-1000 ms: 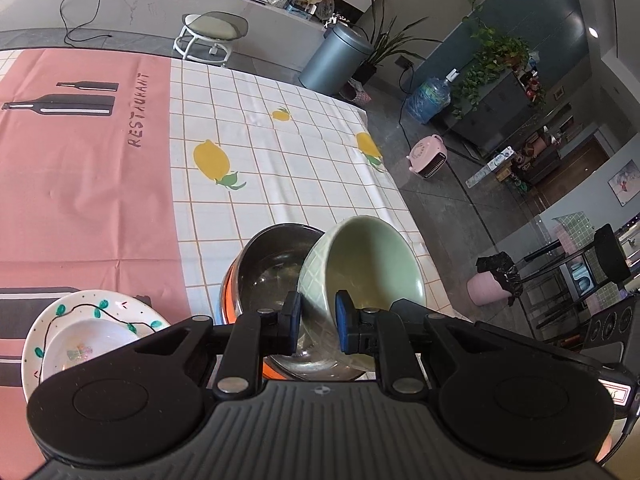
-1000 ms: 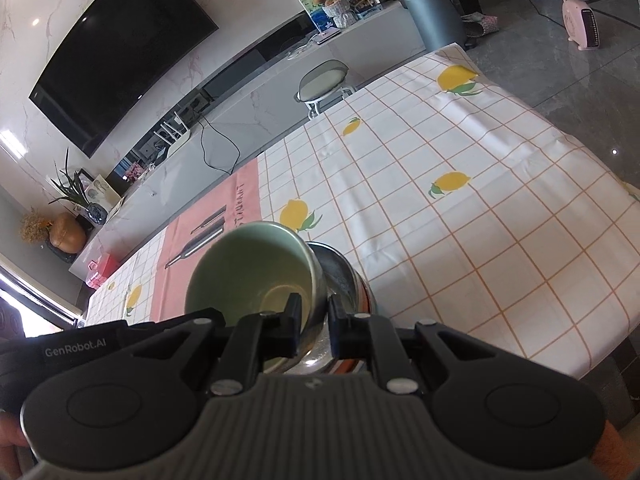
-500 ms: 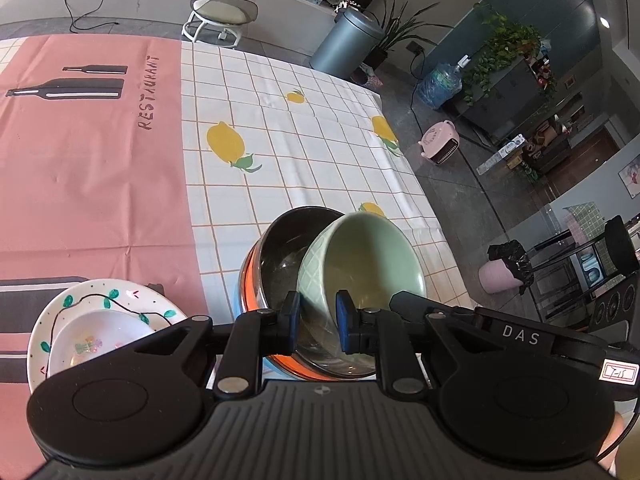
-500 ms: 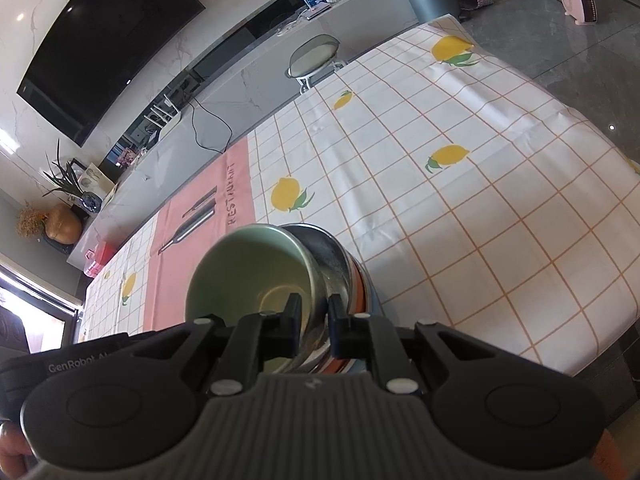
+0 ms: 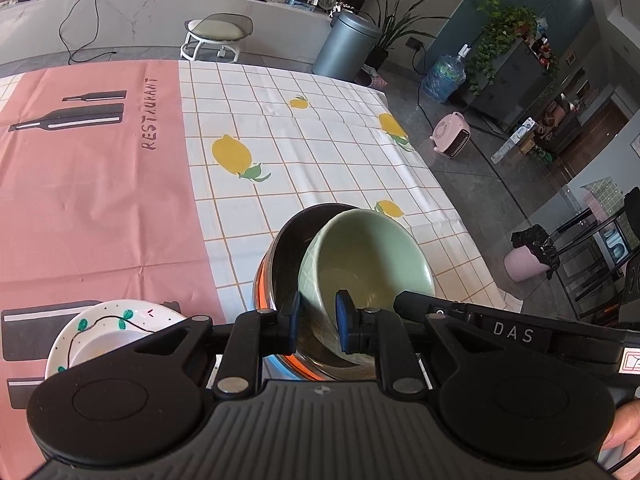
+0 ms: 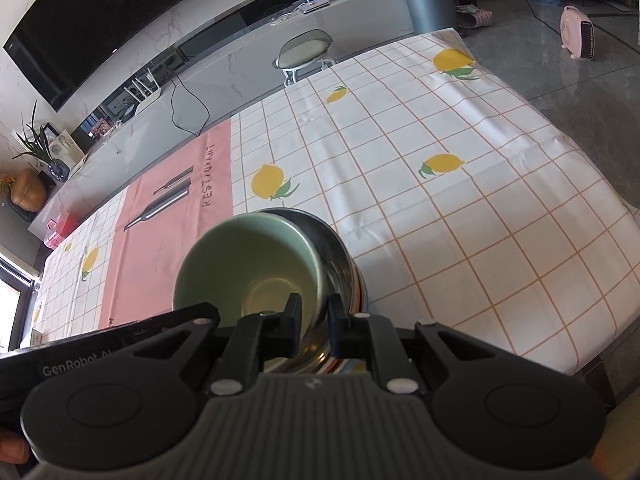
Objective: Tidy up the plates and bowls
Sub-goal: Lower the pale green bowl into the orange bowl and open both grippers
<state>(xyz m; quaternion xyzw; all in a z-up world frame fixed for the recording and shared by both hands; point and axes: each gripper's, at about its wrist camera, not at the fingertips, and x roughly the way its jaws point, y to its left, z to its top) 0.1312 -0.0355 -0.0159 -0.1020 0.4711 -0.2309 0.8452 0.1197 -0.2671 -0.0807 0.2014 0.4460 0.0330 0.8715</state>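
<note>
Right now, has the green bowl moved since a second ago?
Yes: the green bowl has drawn back toward the camera, uncovering the lemon print behind its rim.

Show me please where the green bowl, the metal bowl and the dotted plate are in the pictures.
green bowl (image 5: pixel 372 256): left wrist view, on its inner wall.
metal bowl (image 5: pixel 296 236): left wrist view, on its dark inner wall left of the green bowl.
dotted plate (image 5: pixel 104 314): left wrist view, on its white rim with green leaves.

A pale green bowl (image 5: pixel 366 264) sits tilted inside a steel bowl (image 5: pixel 294 248) with an orange band, lower centre of frame; a leaf-patterned white plate (image 5: pixel 100 320) lies lower left.
</note>
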